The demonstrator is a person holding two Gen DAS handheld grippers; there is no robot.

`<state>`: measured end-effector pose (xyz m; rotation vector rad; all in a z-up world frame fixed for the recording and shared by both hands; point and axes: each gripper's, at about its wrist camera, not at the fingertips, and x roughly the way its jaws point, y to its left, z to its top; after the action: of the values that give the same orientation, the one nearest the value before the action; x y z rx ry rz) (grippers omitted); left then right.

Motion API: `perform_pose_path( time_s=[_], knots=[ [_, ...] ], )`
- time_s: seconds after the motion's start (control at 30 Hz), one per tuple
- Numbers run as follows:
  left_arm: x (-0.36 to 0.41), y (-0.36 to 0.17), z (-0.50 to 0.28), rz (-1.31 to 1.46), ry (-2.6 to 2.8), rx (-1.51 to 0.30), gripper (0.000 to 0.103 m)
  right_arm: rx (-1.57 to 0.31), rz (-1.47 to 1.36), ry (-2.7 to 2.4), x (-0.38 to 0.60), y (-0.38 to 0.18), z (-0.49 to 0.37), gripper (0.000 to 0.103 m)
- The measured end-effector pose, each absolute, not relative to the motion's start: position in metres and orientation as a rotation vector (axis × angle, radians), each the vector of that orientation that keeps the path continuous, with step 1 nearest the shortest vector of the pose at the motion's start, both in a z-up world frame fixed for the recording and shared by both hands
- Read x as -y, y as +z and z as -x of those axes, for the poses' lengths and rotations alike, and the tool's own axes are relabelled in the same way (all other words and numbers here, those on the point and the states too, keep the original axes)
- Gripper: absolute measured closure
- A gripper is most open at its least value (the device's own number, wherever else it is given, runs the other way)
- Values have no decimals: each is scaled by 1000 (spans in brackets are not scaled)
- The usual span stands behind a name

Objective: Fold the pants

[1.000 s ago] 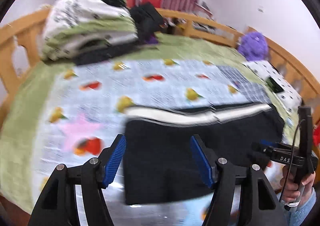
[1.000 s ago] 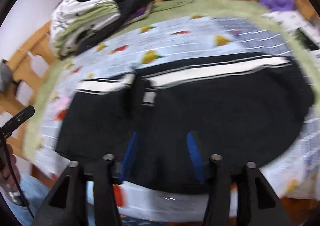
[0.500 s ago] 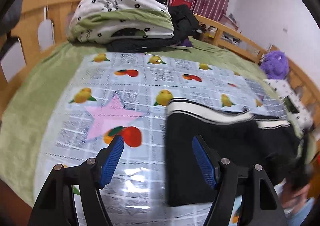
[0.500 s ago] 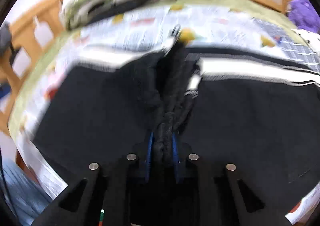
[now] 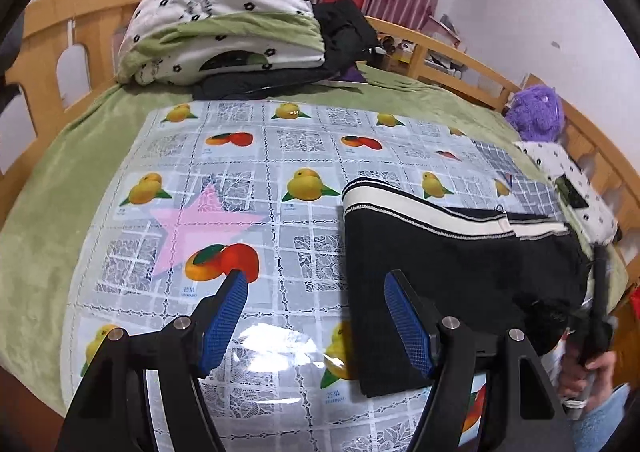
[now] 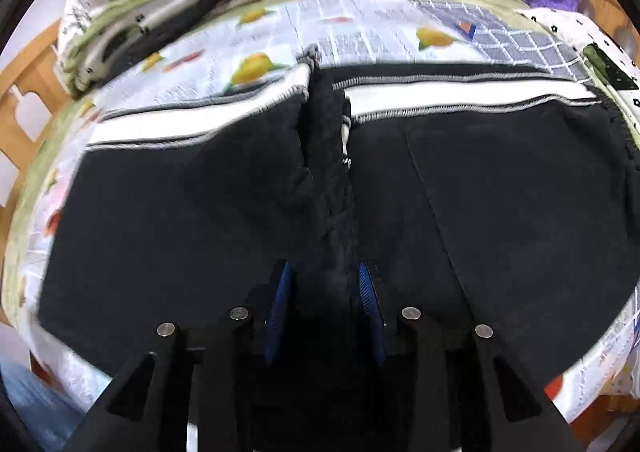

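Currently the right gripper (image 6: 324,292) pinches a bunched ridge of the black white-banded fabric pants (image 6: 500,180) near the bed's front edge; the fold may slip and skew; the left gripper (image 5: 316,318) hangs spread, empty.

left gripper (image 5: 316,312) spread wide, right gripper (image 6: 324,284) clamped

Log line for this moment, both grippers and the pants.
left gripper: open, empty, above fruit-print mat | right gripper: shut on pants, pinching bunched fabric | pants: flat on mat, fold not done
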<state>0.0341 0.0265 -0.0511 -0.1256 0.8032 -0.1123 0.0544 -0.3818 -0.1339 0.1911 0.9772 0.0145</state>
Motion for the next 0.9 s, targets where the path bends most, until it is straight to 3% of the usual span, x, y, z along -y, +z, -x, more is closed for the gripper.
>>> perform_pose_path(
  time_s=[0.3,0.5,0.83,0.87,0.9],
  knots=[
    [14,-88,-27,-93,-179,-937,34,-1036,-67,34,365,-143,-35,67],
    [34,-123,-3,-146,-265,-1016,34,-1039,-182,60,381,-140,-25,67],
    [62,-137,-8,-123,-204,-927,35,-1028,-197,62,377,-144,-42,63],
    [66,-139,-9,-126,-210,-918,46,-1028,-213,58,378,-147,-42,63],
    [70,-139,-9,-148,-209,-911,63,-1028,-221,56,377,-149,-44,63]
  ],
)
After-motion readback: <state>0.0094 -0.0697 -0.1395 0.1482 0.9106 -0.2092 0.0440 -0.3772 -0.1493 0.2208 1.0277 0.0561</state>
